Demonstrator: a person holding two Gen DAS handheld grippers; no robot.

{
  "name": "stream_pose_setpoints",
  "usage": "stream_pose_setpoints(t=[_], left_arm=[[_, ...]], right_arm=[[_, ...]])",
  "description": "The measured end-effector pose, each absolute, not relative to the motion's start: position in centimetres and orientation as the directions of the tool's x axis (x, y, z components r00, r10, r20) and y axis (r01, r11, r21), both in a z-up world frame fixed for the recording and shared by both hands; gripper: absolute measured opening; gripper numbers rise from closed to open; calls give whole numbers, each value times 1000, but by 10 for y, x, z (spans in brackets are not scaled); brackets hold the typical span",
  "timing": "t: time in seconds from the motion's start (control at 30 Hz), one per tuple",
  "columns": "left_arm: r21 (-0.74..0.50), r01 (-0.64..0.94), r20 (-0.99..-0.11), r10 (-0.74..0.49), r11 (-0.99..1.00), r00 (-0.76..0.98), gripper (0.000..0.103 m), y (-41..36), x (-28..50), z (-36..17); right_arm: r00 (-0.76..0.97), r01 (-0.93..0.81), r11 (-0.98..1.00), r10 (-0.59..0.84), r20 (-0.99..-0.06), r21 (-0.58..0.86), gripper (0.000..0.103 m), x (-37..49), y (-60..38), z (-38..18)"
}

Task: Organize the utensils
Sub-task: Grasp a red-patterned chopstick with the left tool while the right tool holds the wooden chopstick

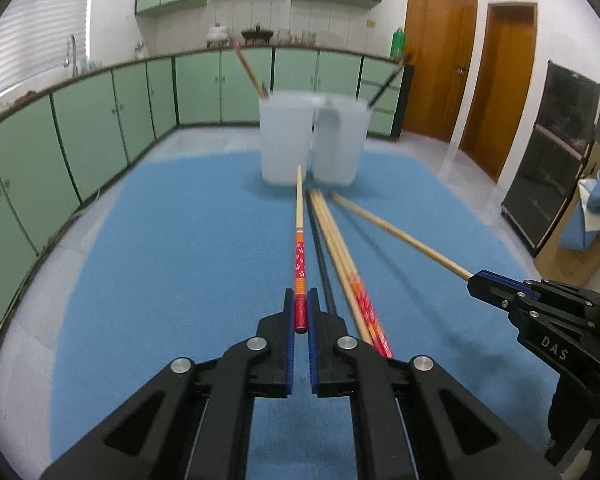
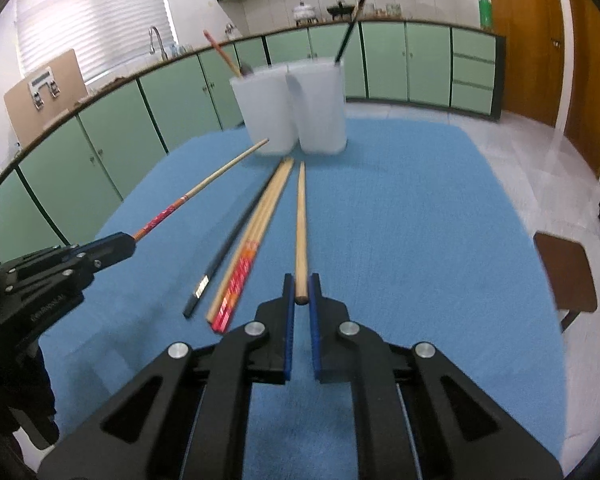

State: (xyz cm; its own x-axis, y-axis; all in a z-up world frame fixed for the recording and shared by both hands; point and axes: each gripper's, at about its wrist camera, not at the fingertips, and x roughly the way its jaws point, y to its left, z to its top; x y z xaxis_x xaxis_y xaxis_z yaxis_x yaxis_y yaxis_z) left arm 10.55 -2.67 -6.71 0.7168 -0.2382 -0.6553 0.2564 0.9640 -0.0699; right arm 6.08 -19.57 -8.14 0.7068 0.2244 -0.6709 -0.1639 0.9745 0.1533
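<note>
The left gripper (image 1: 300,304) is closed on a red-handled chopstick (image 1: 299,216); the red patterned butt end is clamped between the blue-lined fingers (image 1: 288,312), and the pale shaft runs toward 12 o'clock, its tip seen against the base of the left cup. In the right wrist view the same gripper (image 2: 130,242) is seen at 9 o'clock, with its chopstick (image 2: 204,184) angled toward 1 o'clock.

The right gripper (image 2: 301,290) is closed on a plain wooden chopstick (image 2: 301,216); the round butt end is pinched between its fingers (image 2: 288,296), and the shaft is pointed toward 12 o'clock. In the left wrist view this gripper (image 1: 474,280) is seen at 3 o'clock, with the wooden chopstick (image 1: 396,234) slanting toward 10 o'clock.

Between the two held sticks, a bundle of loose chopsticks (image 2: 252,240) is lying on the blue mat (image 2: 420,220): wooden ones with red-orange handles, packed side by side, and a black chopstick (image 2: 220,256) just beside them at their 9 o'clock side. The bundle (image 1: 340,248) is also recorded in the left view.

At 12 o'clock, two translucent white cups (image 1: 286,140) are standing side by side on the mat, touching or nearly so. A red-tipped chopstick (image 1: 248,68) is leaned in the left cup, and a black one (image 1: 388,84) in the right cup (image 1: 338,144). Green cabinets (image 1: 100,120) are noted beyond.
</note>
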Motion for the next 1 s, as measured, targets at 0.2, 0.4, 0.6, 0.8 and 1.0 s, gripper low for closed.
stream_pose_setpoints(t=[0.2,0.4,0.6,0.8,1.0], left_arm=[[-63,278,-612,-257,958,747,6,-25,104,-32],[-77,277,-662,-257,958,704,6,-23,115,-63],[-67,280,-724,-240,958,647,6,-26,124,-111],[-87,285,-763,-248,955,597,8,-28,125,-133],[-86,304,-767,-258,949,587,26,-23,109,-135]], right_arm=[[761,-180,976,216,-611,120,6,63,-200,-44],[727,-169,981,189,-660,95,6,64,-194,-66],[638,-151,984,167,-752,91,6,65,-182,-121],[599,-158,985,155,-786,75,6,69,-175,-141],[596,-155,984,168,-785,93,6,69,-180,-140]])
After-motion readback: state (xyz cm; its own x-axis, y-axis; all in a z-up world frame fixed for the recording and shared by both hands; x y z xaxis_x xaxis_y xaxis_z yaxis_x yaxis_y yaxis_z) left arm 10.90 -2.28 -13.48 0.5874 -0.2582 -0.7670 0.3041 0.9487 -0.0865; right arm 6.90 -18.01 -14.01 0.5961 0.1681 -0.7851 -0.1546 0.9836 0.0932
